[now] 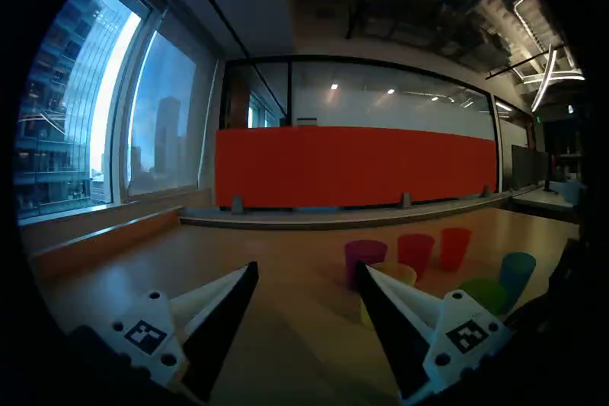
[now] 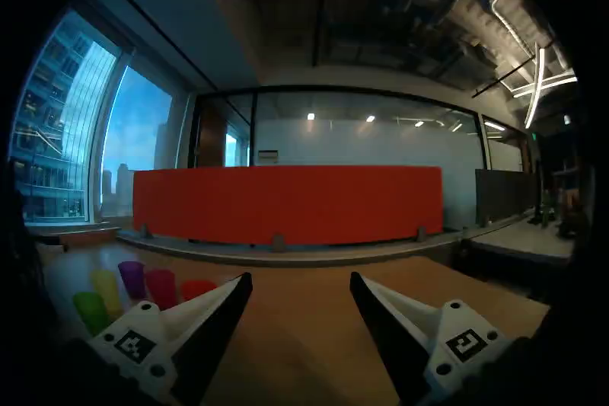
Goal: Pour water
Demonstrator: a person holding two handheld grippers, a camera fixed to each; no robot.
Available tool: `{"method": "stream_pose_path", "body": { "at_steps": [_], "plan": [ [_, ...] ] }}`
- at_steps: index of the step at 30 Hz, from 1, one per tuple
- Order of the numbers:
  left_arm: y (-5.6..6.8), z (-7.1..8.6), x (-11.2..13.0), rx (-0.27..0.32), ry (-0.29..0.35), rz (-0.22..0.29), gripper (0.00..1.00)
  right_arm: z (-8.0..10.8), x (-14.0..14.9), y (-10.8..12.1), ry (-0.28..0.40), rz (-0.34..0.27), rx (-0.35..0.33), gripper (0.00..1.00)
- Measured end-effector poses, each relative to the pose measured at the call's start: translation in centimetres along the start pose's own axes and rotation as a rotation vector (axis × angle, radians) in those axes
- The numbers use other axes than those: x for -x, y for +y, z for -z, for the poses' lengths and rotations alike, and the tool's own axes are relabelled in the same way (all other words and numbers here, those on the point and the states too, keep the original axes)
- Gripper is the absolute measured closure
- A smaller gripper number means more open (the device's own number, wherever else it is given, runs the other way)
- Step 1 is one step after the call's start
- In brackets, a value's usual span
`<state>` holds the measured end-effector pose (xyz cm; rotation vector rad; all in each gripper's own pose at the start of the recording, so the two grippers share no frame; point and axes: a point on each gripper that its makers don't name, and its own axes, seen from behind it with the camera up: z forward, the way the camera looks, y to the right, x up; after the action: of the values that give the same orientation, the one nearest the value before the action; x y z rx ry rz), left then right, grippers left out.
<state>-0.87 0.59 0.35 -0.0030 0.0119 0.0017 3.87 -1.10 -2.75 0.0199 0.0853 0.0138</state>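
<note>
Translucent tapered plastic cups [image 1: 415,250], smooth wooden table [image 1: 304,322]

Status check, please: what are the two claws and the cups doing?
Left gripper open, empty. Right gripper open, empty. Coloured cups upright on table, untouched. Nothing blocking the approach.

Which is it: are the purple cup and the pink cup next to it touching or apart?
Apart. The left gripper view shows a narrow strip of bare table between the purple cup and the pink cup.
</note>
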Motion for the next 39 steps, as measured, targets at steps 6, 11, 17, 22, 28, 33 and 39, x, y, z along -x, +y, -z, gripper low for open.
{"method": "stream_pose_path", "body": {
  "at_steps": [6,11,17,22,28,33,39],
  "plan": [
    [0.0,0.0,0.0,0.0,0.0,0.0,0.07,-0.4,1.7,0.1,-0.021,-0.012,0.003,0.0],
    [0.0,0.0,0.0,0.0,0.0,0.0,0.07,-0.6,2.7,0.4,-0.037,-0.015,0.009,0.0],
    [0.0,0.0,0.0,0.0,0.0,0.0,0.07,-0.8,3.2,0.5,-0.042,-0.008,0.01,0.01],
    [0.0,-0.1,0.0,0.0,0.0,0.0,0.07,-0.9,3.6,0.5,-0.051,-0.004,0.012,0.0],
    [0.0,-0.1,0.0,0.0,0.0,0.0,0.07,-1.1,4.3,0.6,-0.067,0.001,0.013,0.0],
    [0.0,-0.1,0.0,0.0,0.0,0.0,0.07,-1.3,4.6,0.5,-0.073,0.008,0.012,0.0],
    [0.0,0.0,0.0,0.0,0.0,0.0,0.07,-1.3,4.5,0.6,-0.075,0.01,0.014,0.0]
  ]
}}
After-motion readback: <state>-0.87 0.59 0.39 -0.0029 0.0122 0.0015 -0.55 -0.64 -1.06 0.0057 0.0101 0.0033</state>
